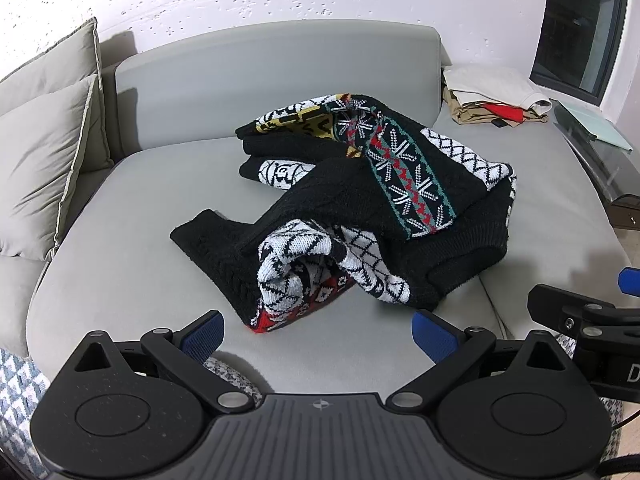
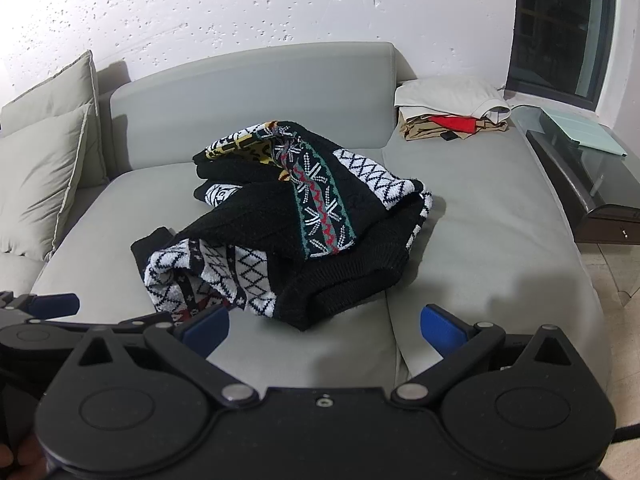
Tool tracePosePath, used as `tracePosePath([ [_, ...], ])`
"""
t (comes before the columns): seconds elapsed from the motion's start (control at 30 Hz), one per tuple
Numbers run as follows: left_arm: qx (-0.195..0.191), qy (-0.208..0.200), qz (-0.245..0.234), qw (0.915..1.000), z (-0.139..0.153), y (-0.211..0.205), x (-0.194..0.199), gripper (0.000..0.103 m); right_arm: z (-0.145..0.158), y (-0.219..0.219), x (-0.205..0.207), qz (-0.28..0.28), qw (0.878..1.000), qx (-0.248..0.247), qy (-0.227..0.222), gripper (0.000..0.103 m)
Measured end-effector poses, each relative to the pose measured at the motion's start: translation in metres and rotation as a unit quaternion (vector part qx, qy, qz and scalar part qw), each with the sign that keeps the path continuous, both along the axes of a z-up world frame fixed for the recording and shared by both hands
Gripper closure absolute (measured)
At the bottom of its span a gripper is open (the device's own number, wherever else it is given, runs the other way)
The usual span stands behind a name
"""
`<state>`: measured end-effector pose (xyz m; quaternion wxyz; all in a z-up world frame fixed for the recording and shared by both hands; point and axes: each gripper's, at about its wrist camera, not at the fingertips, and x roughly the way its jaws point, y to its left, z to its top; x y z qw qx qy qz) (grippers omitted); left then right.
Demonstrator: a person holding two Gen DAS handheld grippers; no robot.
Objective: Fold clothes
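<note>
- patterned knit sweater [image 1: 360,204] lies crumpled in a heap mid-seat on the grey sofa [image 1: 132,280], black with white lattice, red and green bands; not folded at all yet
- left gripper [image 1: 318,334] hovers at the near edge of the seat, blue pads spread wide, nothing between them, not touching the knit
- right gripper [image 2: 325,330] same story: spread wide, holding nothing, just short of the sweater's near black hem [image 2: 320,300]
- right gripper's tip also shows at the right edge of the left wrist view, so the two sit side by side
- handling guess: thick soft knit, floppy, some weight, will sag and stretch when lifted, not slippery, not fragile; layers cling to each other
- where to grab: judging by the heap, the ribbed black hem near the right gripper and the black flap [image 1: 208,240] sticking out at left look like the cleanest edges; pinch a single layer, lift and shake flat first
- risk: pinching several layers at once keeps it bunched
- stack of folded clothes [image 2: 448,112] at far right end of the sofa, well apart; grey cushions [image 1: 44,148] at left, dark glass side table [image 2: 588,172] at right
</note>
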<state>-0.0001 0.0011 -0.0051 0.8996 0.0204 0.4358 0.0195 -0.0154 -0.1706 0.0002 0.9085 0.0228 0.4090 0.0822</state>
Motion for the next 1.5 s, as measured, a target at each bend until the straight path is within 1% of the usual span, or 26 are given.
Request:
tracePosePath([
  [1.13,0.001,0.006,0.002,1.0000,-0.003,-0.001,0.001,0.003,-0.002,0.000,0.002,-0.001,1.000,0.002,0.008,0.000],
  [1.27,-0.023,0.018,0.003,0.9996,-0.014,0.004,0.008,0.001,-0.007,-0.002,0.006,-0.001,1.000,0.007,0.013,0.000],
  [1.4,-0.039,0.031,0.018,0.9986,-0.027,0.017,0.012,0.001,-0.012,-0.007,0.011,-0.001,1.000,0.019,0.020,0.000],
  [1.5,-0.056,0.036,0.034,0.9972,-0.034,0.030,0.014,0.002,-0.015,-0.018,0.018,-0.016,0.999,0.039,0.023,0.000],
])
